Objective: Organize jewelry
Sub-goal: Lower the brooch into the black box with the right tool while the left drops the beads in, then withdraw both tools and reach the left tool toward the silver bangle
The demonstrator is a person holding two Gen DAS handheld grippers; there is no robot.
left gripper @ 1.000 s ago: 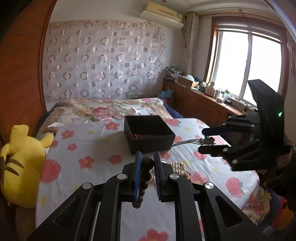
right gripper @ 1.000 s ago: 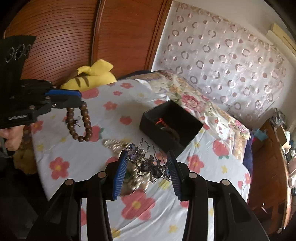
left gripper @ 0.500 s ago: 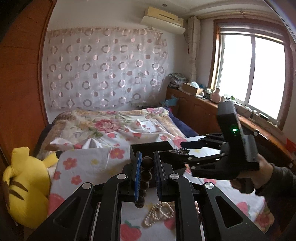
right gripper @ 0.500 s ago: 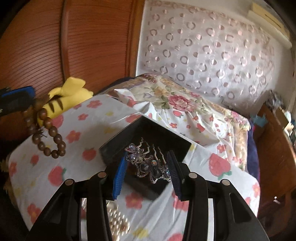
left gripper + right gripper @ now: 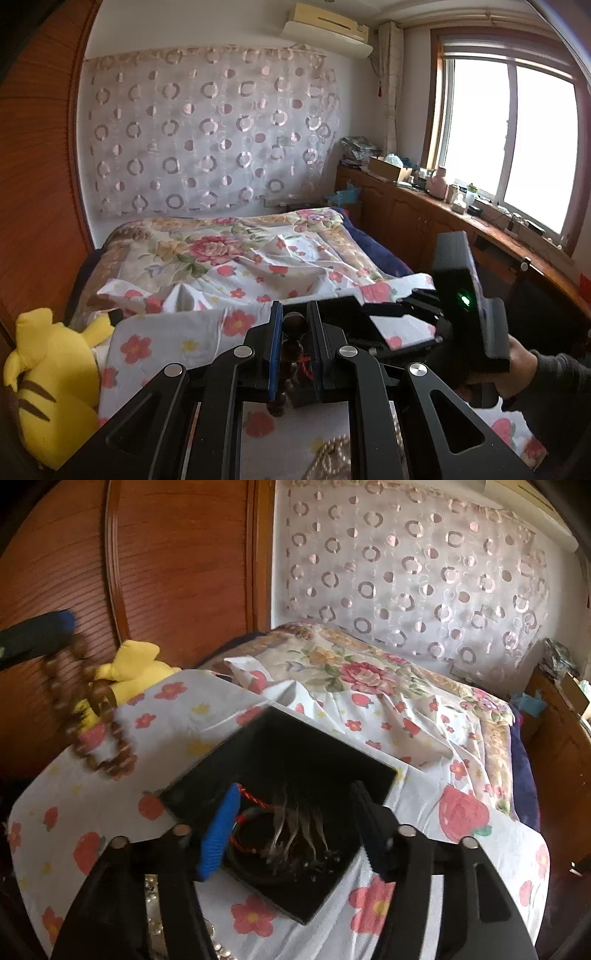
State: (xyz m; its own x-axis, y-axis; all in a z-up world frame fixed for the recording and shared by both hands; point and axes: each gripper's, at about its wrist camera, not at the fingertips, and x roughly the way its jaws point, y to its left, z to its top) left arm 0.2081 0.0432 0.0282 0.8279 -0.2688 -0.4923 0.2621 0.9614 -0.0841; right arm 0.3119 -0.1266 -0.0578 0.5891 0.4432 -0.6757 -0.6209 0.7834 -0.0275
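Observation:
My left gripper (image 5: 294, 339) is shut on a brown wooden bead bracelet (image 5: 291, 332); the bracelet also hangs blurred at the left of the right wrist view (image 5: 99, 734). My right gripper (image 5: 295, 823) is open over the black box (image 5: 221, 760). A jewelled hair comb (image 5: 299, 834) lies blurred inside the box, between the spread fingers, beside a dark bangle with red cord (image 5: 251, 812). In the left wrist view the box (image 5: 343, 314) is mostly hidden behind my fingers and the right gripper body (image 5: 461, 295).
A floral cloth covers the table (image 5: 461, 849). A pearl necklace (image 5: 332, 454) lies near the front edge. A yellow plush toy (image 5: 48, 376) sits at the left. The bed (image 5: 221, 251) lies behind, wooden cabinets (image 5: 406, 214) to the right.
My right gripper moved down over the box and opened; the hair comb dropped from it into the box. My left gripper moved closer to the box with the bracelet.

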